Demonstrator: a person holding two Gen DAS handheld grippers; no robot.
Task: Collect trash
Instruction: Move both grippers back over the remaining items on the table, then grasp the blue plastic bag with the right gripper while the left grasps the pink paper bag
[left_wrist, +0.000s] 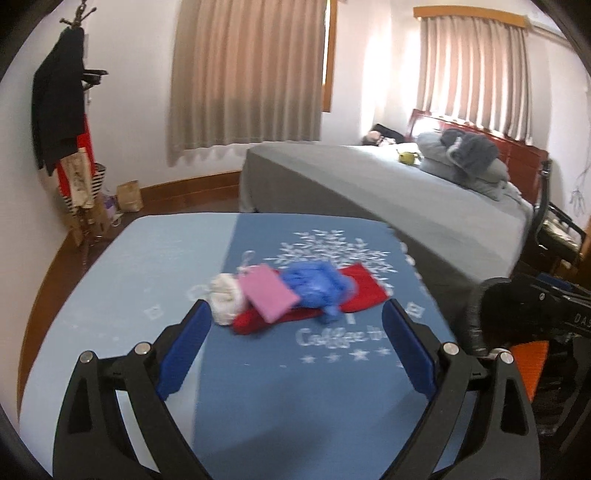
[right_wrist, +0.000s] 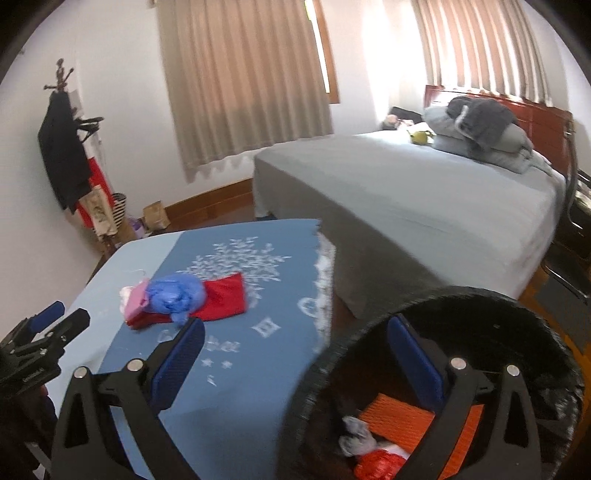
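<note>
A small heap of trash lay mid-way across the blue-clothed surface, well ahead of the left claw, whose blue-padded jaws stood spread wide and empty. From left to right the heap ran: a crumpled white wad, apparently tissue, light and easily crushed; a flat pink card or pouch lying tilted across it, thin enough that an edge grip looked the better hold; a scrunched blue plastic bag, soft and probably slippery, best pinched at a bunched fold; and beneath them all a red cloth piece, limp and likely to drape when lifted. The items overlapped, so taking the top ones first seemed the safer order. Further right, beside the surface's edge, the right claw hung open and empty with one jaw over the mouth of a black bin, which already held a grey scrap and something red. A grey bed stood behind.
</note>
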